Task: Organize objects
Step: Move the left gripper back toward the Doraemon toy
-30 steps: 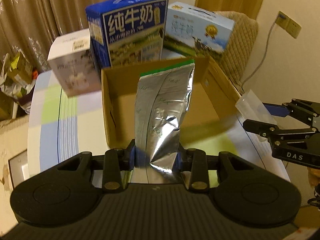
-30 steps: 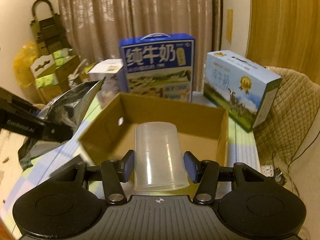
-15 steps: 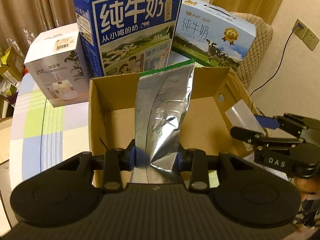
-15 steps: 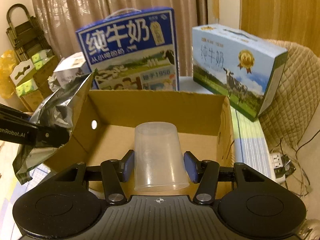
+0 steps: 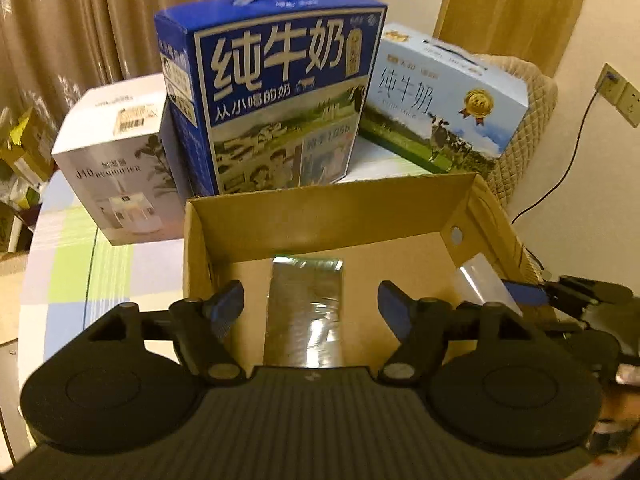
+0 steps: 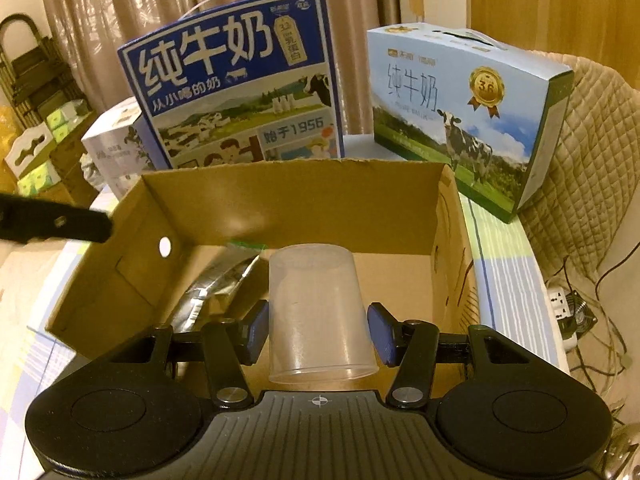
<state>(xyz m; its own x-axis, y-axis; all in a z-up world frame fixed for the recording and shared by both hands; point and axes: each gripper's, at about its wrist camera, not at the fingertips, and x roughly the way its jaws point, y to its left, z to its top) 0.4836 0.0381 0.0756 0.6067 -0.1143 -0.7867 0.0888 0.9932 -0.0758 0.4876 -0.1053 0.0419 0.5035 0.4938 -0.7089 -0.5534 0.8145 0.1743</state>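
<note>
Box: the brown box point(image 5: 328, 216) sits open on the surface point(image 5: 60, 280). It is the place where the loose things go, so both tools are at its near side.

Shiny bag: the silver bag point(image 5: 306, 312) lies flat on the floor of the box, near the middle. Nothing touches it. It looks put away.

Left tool: the left tool point(image 5: 311, 308) is above the near edge of the box, right over the bag. Its two blue fingers point(image 5: 228, 306) are spread wide with empty space between them. It holds nothing, so the bag can lie free.

Cup: the clear cup point(image 6: 320, 312) is upside down, with its wide mouth toward the camera. It is over the near part of the box, to the right of the bag. It is not in the box yet.

Right tool: the right tool point(image 6: 318, 332) squeezes the cup from both sides. Its blue pads point(image 6: 256, 330) press on the cup walls so the cup cannot fall. I think the cup goes in next, beside the bag.

Behind the box: a dark blue milk carton point(image 5: 276, 96), a light blue milk carton point(image 5: 444, 100) and a white carton point(image 5: 116, 160) stand on the surface. They are not being touched.
</note>
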